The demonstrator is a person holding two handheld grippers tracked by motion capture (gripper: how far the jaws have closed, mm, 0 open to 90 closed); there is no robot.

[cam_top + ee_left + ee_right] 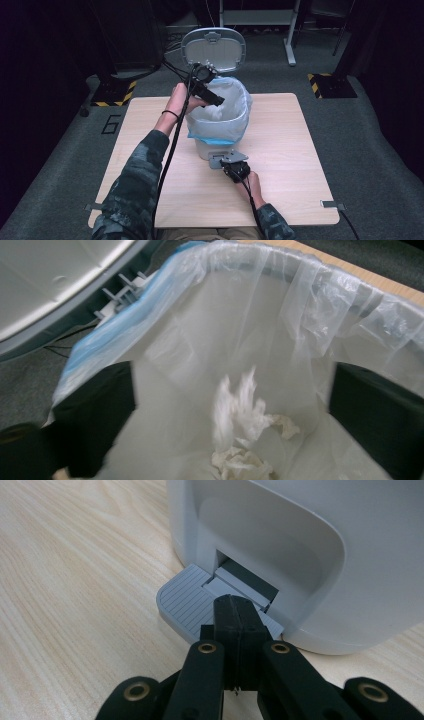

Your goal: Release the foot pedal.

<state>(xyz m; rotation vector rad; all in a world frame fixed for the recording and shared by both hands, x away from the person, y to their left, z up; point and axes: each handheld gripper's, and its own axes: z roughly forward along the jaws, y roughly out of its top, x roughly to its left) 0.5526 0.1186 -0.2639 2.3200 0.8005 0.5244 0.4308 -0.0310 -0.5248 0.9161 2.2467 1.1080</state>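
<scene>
No readable writing here. The bin (pixel 220 145) stands mid-worktop (pixel 290 165), lid (pixel 214 47) up, lined with a bag (pixel 280 305). Right claw (pixel 234 612), jaws pressed together and empty, tips down on the pedal (pixel 187 605). Left claw (pixel 216 100) hangs over the bin's mouth, jaws wide apart, crumpled tissue (pixel 242 440) lying below in the bag

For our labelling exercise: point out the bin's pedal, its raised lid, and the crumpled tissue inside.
pedal (pixel 187 602): right gripper view, on its ribbed top.
lid (pixel 215 49): high view, on its pale underside.
tissue (pixel 240 407): left gripper view, on the white wad in the liner.
</scene>
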